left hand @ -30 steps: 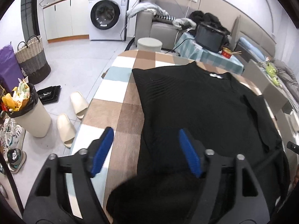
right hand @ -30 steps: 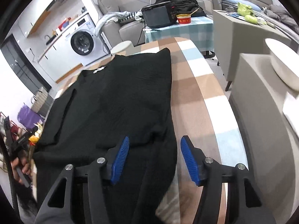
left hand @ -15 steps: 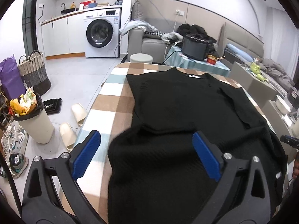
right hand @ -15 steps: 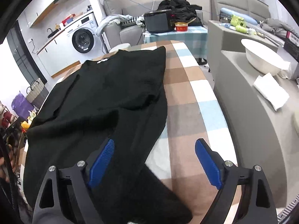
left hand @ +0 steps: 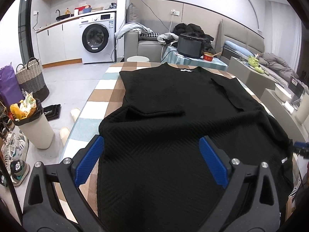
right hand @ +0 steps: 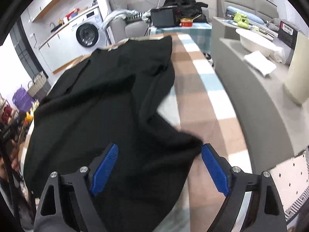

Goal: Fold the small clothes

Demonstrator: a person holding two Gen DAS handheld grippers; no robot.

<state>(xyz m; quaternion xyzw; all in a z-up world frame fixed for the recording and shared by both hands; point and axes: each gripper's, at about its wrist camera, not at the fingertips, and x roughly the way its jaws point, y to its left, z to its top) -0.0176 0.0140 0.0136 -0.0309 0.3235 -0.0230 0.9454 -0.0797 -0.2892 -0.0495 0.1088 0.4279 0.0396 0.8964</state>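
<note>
A black ribbed sweater point(left hand: 170, 119) lies spread on the checked table point(left hand: 108, 94), collar at the far end, both sleeves folded onto the body. Its near hem hangs over the table's front edge. My left gripper point(left hand: 152, 154) is open, blue pads wide apart, above the sweater's lower left part and holding nothing. In the right wrist view the sweater point(right hand: 108, 100) fills the left and middle, with its right edge rumpled. My right gripper point(right hand: 160, 162) is open over the lower right corner, and the cloth edge lies by its right pad point(right hand: 214, 170).
Left of the table on the floor are a bin full of rubbish point(left hand: 32, 123), slippers point(left hand: 75, 114) and shoes point(left hand: 15, 154). A grey counter point(right hand: 256, 89) with a white bowl point(right hand: 253, 40) runs along the table's right side. A side table with a black cooker point(left hand: 190, 45) stands behind.
Both grippers have opened wide and drawn back toward the near edge. The sweater's lower part has been pulled nearer and now lies under both grippers; its right edge has rumpled.
</note>
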